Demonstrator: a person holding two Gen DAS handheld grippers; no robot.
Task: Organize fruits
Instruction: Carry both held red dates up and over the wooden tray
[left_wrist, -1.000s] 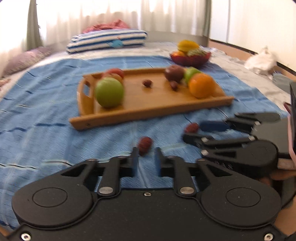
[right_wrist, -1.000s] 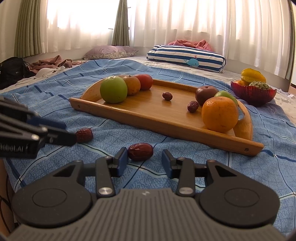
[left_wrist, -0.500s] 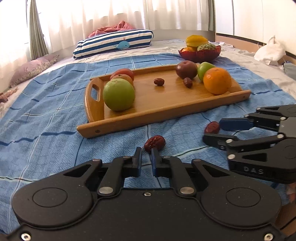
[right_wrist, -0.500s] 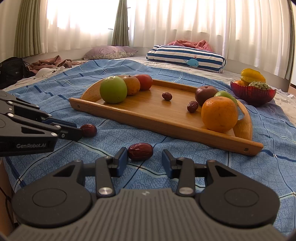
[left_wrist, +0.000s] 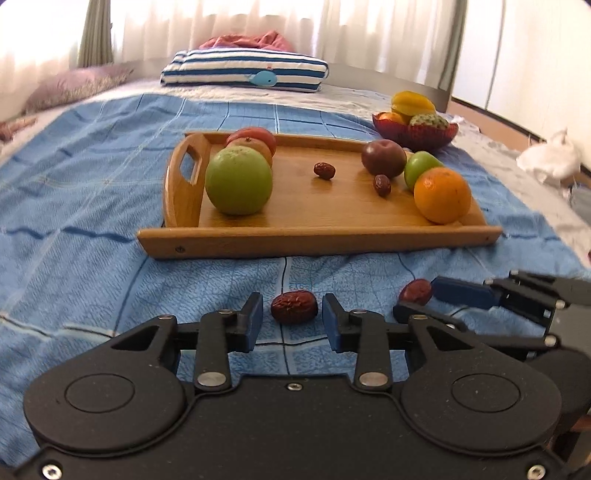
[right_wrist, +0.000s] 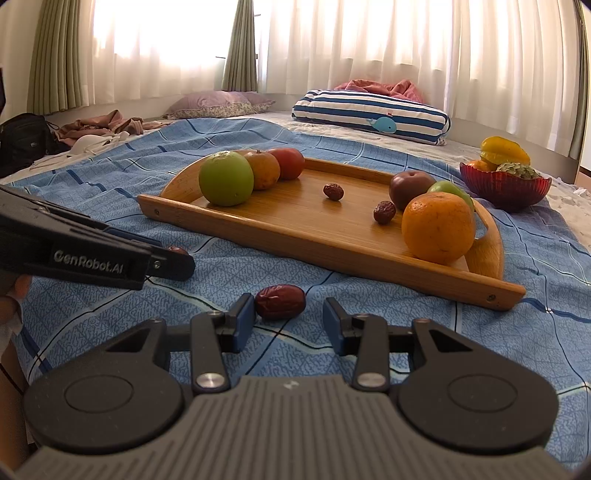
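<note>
Two loose red dates lie on the blue bedspread in front of a wooden tray (left_wrist: 317, 240) (right_wrist: 332, 251). One date (left_wrist: 294, 312) sits between the fingers of my left gripper (left_wrist: 291, 319), whose jaws are opening, with a gap on both sides. The other date (right_wrist: 280, 301) lies just past the fingertips of my right gripper (right_wrist: 289, 321), which is open and closer to it on the left side. On the tray are a green apple (left_wrist: 238, 181), an orange (left_wrist: 441, 194), other fruit and two small dates (left_wrist: 324, 170).
A red glass bowl (left_wrist: 415, 134) (right_wrist: 504, 190) of fruit stands beyond the tray's right end. A striped pillow (right_wrist: 369, 116) lies at the back. Clothes and a black bag (right_wrist: 22, 140) sit far left. The two grippers are side by side, close together.
My left gripper shifted and rolled level, and its jaws went from shut to parted, so the date now lies between its fingers. The right gripper stayed still.
</note>
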